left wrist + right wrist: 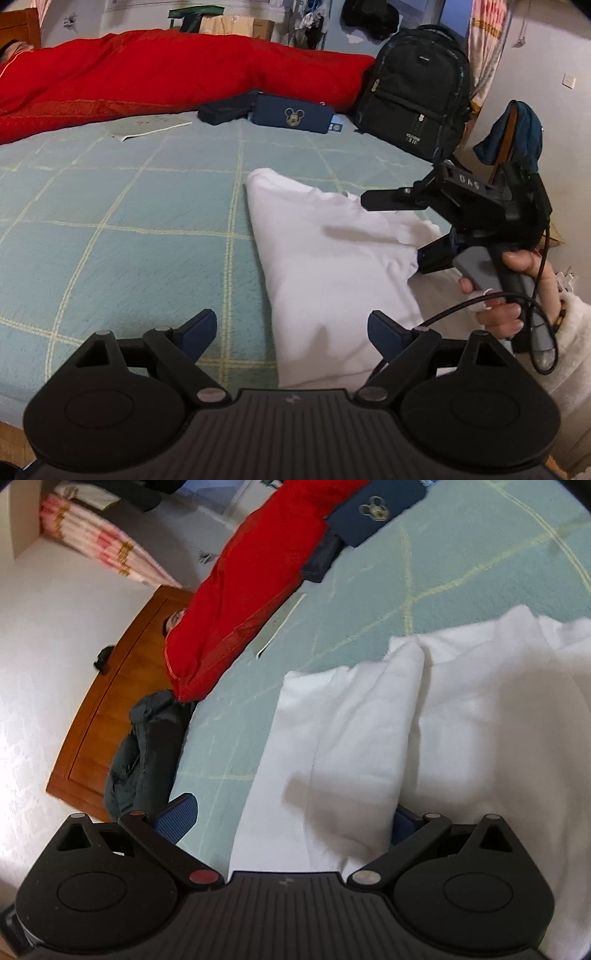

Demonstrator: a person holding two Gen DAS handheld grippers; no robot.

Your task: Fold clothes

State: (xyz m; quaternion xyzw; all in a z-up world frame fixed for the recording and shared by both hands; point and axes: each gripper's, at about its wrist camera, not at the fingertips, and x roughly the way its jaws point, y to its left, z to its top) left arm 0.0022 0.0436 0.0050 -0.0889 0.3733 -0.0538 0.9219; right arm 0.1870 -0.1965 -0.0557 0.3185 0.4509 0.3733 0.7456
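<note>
Two black tongs work one soft white garment [332, 273], folded into a wedge on the checked bed sheet [129, 221]. Left tongs [291, 332] released, spread wide, lower centre; right tongs [295, 812] likewise released, cloth between them.

Left tongs [291, 334] gape above white garment [332, 266].

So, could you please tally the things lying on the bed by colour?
White: 2 – garment, paper sheet
Red: 1 – quilt
Black: 1 – backpack
Navy: 2 – Mickey pouch, dark case
Dark grey: 1 – jacket
Total: 7
</note>
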